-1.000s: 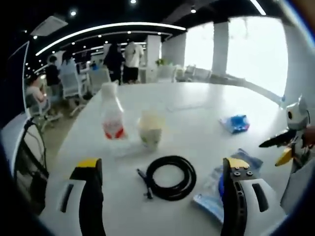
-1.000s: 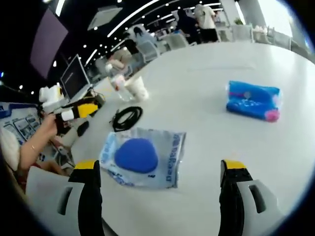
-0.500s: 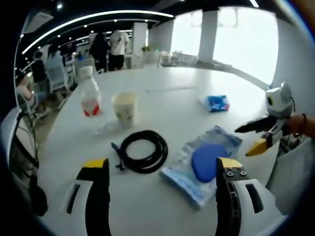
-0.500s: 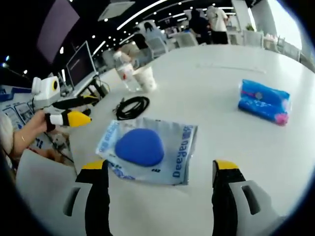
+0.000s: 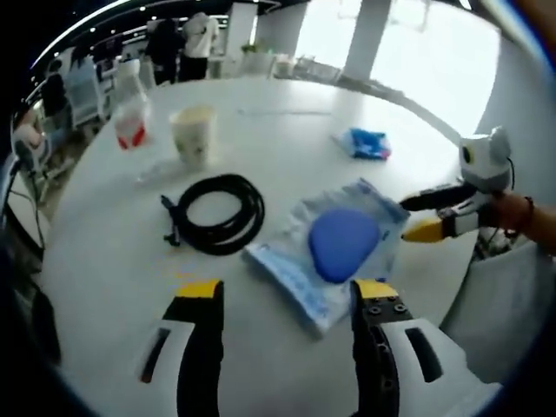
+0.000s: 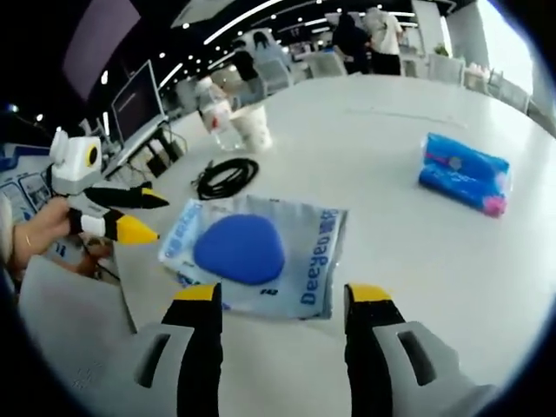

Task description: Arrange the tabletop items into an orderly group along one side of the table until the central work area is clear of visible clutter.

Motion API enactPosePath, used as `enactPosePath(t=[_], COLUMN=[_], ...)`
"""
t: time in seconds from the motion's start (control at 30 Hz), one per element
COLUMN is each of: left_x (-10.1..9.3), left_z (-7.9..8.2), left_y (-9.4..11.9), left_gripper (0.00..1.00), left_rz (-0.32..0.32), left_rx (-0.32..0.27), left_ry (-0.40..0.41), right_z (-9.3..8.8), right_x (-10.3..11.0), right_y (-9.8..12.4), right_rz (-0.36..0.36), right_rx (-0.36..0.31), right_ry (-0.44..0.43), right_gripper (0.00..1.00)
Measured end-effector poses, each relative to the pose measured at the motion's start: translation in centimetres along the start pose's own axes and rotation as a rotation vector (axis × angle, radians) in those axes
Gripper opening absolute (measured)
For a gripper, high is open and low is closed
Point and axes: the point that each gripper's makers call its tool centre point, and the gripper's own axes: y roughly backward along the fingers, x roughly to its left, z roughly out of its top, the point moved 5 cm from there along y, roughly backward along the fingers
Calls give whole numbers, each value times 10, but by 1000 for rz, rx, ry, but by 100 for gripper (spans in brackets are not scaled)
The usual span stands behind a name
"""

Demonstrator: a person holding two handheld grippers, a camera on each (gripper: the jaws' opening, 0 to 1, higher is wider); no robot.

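We see a clear plastic pouch [image 5: 326, 252] with blue lettering and a rounded blue pad inside, lying flat on the white table [image 5: 113, 261]. Beyond it lie a coiled black cable [image 5: 217, 213], a paper cup [image 5: 193, 135], a clear bottle [image 5: 130, 117] with a red label, and a blue tissue pack [image 5: 365, 143]: one of each, five items in all.

Our left tongs [image 5: 282, 295] stand with jaws apart and nothing between them; the pouch lies just ahead, its near corner reaching in between the yellow tips, whether touching the right-hand one we cannot tell. The cable sits further ahead and to the left, cup and bottle well beyond it, side by side.

Our right tongs [image 6: 282, 295] are also parted and hold nothing; the pouch [image 6: 256, 252] lies just ahead of the tips, the tissue pack [image 6: 465, 174] well off to the right. The cable [image 6: 224, 176], cup [image 6: 252, 129] and bottle [image 6: 213, 109] lie far ahead to the left.

Each pair of tongs appears in the other's view, beside the pouch, jaws parted.
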Motion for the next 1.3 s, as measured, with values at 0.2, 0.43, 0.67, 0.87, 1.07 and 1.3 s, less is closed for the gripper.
enactPosePath(t=[0.2, 0.43, 0.67, 0.87, 1.07, 1.3], left_x=[-3, -14, -18, -16, -19, -18], left_z=[-10, -16, -24, -25, -24, -20], left_y=[-3, -6, -10, -12, -14, -14], left_gripper=[43, 30, 17, 7, 3, 1], left_rz=[-22, -84, -102, -85, -84, -79], left_rx=[61, 85, 136, 152, 158, 157], left_ry=[27, 91, 104, 72, 9, -10], right_z=[-1, -4, -5, -3, -2, -4], right_x=[-6, -16, -19, -18, -18, -18], right_y=[3, 6, 9, 9, 12, 13], right_rz=[-30, -53, -69, -71, -46, -33], right_rx=[7, 34, 48, 59, 64, 91], right_ry=[15, -8, 4, 40, 35, 65], right_gripper=[35, 17, 6, 5, 3, 2])
